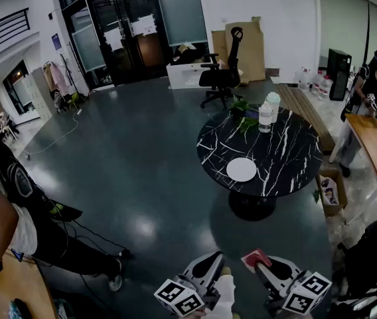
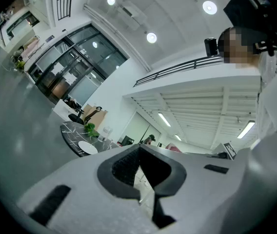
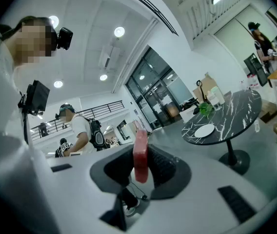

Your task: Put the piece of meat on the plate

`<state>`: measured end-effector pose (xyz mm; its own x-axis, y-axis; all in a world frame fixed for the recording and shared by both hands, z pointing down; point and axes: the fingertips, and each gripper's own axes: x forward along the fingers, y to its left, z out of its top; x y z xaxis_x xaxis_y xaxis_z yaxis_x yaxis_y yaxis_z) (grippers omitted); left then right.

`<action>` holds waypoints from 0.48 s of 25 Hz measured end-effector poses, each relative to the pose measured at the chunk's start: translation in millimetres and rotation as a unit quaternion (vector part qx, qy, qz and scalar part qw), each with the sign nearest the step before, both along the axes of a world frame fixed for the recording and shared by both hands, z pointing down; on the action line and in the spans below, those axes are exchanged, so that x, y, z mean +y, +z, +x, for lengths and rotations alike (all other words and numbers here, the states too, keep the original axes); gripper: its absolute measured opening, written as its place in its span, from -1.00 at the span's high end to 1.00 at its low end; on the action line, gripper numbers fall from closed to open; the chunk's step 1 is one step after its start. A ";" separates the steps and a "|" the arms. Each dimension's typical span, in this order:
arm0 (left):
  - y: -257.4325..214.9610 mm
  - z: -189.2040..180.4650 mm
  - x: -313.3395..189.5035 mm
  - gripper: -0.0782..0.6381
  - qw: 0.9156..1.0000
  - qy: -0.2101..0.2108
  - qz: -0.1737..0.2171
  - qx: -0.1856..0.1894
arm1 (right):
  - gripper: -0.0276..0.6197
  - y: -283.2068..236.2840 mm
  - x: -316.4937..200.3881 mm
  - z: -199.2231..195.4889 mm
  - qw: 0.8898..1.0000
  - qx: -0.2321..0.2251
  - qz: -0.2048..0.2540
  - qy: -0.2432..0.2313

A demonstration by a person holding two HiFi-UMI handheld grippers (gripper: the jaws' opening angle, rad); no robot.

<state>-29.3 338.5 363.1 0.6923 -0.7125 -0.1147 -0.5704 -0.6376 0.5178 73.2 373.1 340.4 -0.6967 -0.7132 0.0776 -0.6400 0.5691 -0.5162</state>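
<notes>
Open grey floor (image 1: 142,178) stretches from both claws to one round black marble bench (image 1: 281,151). The bench's near rim is unobstructed, a cardboard box (image 1: 330,191) stands at its right foot, and a wooden desk (image 1: 374,145) lies beyond that. One white plate (image 1: 241,169) lies on the bench near the near rim; two clear bottles (image 1: 267,113) stand at the far rim. One office chair (image 1: 222,72) stands behind. There are two claws. The left claw (image 2: 139,165) is pressed together at the tips and holds nothing. The right claw (image 3: 141,164) pinches the single red piece of meat (image 3: 141,152) upright between its pads, its top end jutting past the tips, well apart from the plate.
</notes>
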 end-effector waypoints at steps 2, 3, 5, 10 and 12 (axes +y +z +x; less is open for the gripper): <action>1.1 2.9 -24.3 0.76 1.000 0.007 0.004 0.002 | 0.65 3.2 -23.1 2.5 1.000 -0.001 -0.004 0.006; -0.2 3.9 -36.9 0.76 1.000 0.010 0.007 0.002 | 0.65 4.0 -34.8 2.9 1.000 -0.002 -0.005 0.008; -5.8 6.0 -62.7 0.76 1.000 0.017 0.016 -0.001 | 0.65 3.0 -59.1 2.2 1.000 -0.001 -0.004 0.011; -8.6 11.1 -122.7 0.76 0.999 0.032 0.017 -0.006 | 0.65 -1.4 -118.2 -1.7 1.000 -0.002 -0.007 0.016; -6.3 9.8 -148.4 0.76 0.999 0.032 0.013 -0.007 | 0.65 -0.3 -141.8 -4.2 1.000 0.002 -0.010 0.014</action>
